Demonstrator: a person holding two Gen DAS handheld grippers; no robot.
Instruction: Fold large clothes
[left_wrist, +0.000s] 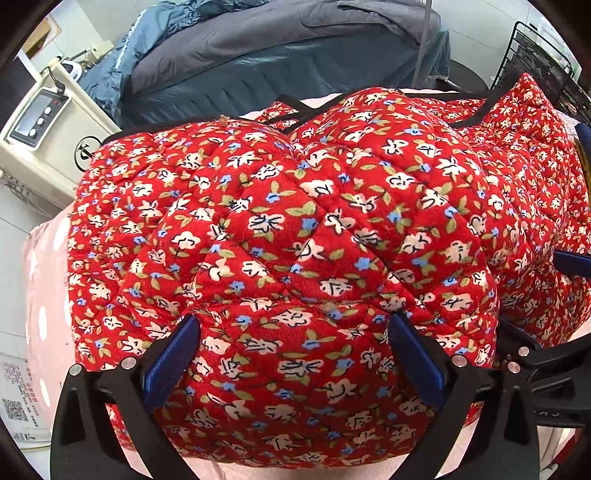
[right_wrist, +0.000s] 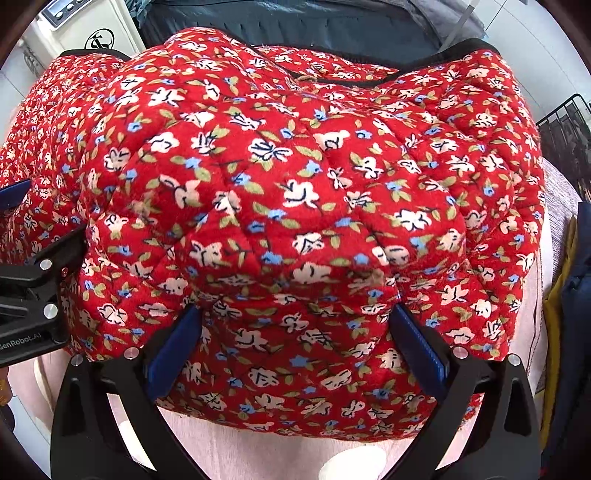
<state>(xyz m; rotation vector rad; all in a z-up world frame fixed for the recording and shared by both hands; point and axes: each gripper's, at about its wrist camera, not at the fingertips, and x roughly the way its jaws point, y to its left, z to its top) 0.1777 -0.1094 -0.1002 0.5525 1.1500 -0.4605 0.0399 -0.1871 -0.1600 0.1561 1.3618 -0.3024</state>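
Observation:
A thick quilted red garment with a white and blue flower print (left_wrist: 288, 236) lies bunched on a pink surface (left_wrist: 44, 295) and fills both views (right_wrist: 295, 206). My left gripper (left_wrist: 295, 354) has its blue-padded fingers (left_wrist: 173, 354) spread wide, with a thick fold of the garment between them. My right gripper (right_wrist: 295, 350) stands the same way on another fold, its blue pads (right_wrist: 417, 350) pressing into the cloth. Each gripper shows at the edge of the other's view, the left gripper body (right_wrist: 33, 295) and the right gripper body (left_wrist: 543, 369).
A heap of grey-blue clothes (left_wrist: 258, 62) lies beyond the red garment. A beige machine with a control panel (left_wrist: 40, 122) stands at the left. A black wire rack (left_wrist: 543, 55) stands at the back right. Dark blue and yellow cloth (right_wrist: 572, 295) hangs at the right.

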